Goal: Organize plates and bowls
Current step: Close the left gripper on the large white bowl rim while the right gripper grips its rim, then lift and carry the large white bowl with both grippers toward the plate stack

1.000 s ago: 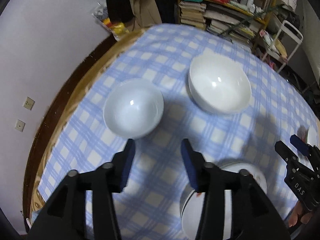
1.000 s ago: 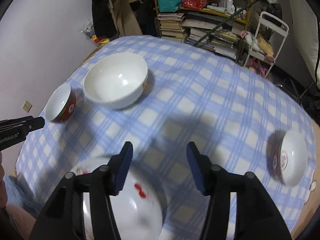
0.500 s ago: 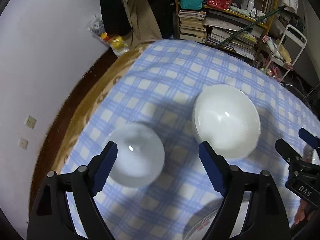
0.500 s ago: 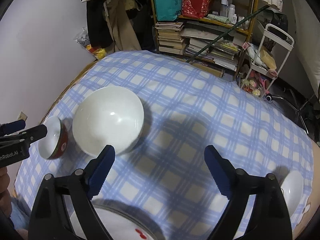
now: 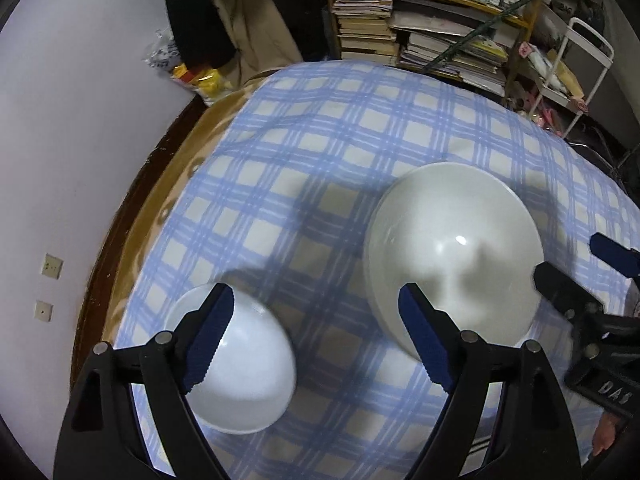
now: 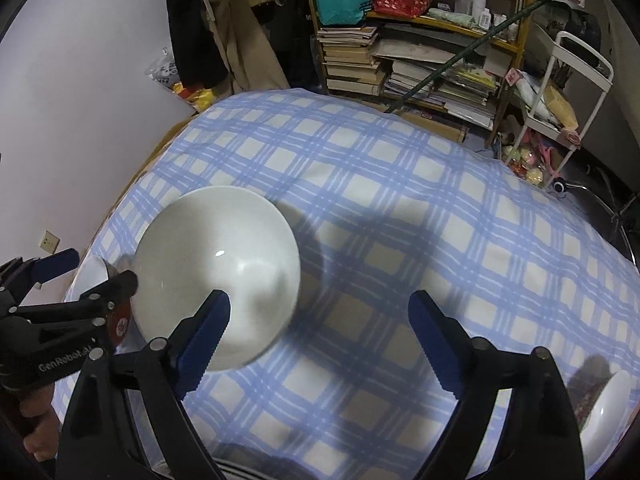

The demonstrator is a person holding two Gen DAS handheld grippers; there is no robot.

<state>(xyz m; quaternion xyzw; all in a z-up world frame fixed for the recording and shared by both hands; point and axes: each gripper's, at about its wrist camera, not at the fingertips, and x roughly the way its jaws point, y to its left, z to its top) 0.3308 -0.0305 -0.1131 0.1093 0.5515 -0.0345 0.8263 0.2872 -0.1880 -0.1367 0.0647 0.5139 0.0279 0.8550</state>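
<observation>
A small bowl, white inside and red outside, sits near the left edge of the blue checked tablecloth. A large white bowl stands to its right. My left gripper hovers open above the cloth between them, its left finger over the small bowl's rim. In the right wrist view my right gripper is open above bare cloth, its left finger over the near rim of the large white bowl. The left gripper shows there over the small bowl. Another small bowl lies far right.
A wall runs close along the table's left edge. Behind the table stand a shelf of stacked books, hanging clothes and a white trolley. A person's hand holds the left gripper.
Both grippers opened wide and moved forward over the table. The plate stack slid out of the bottom of both views, and the two bowls now sit lower and nearer.
</observation>
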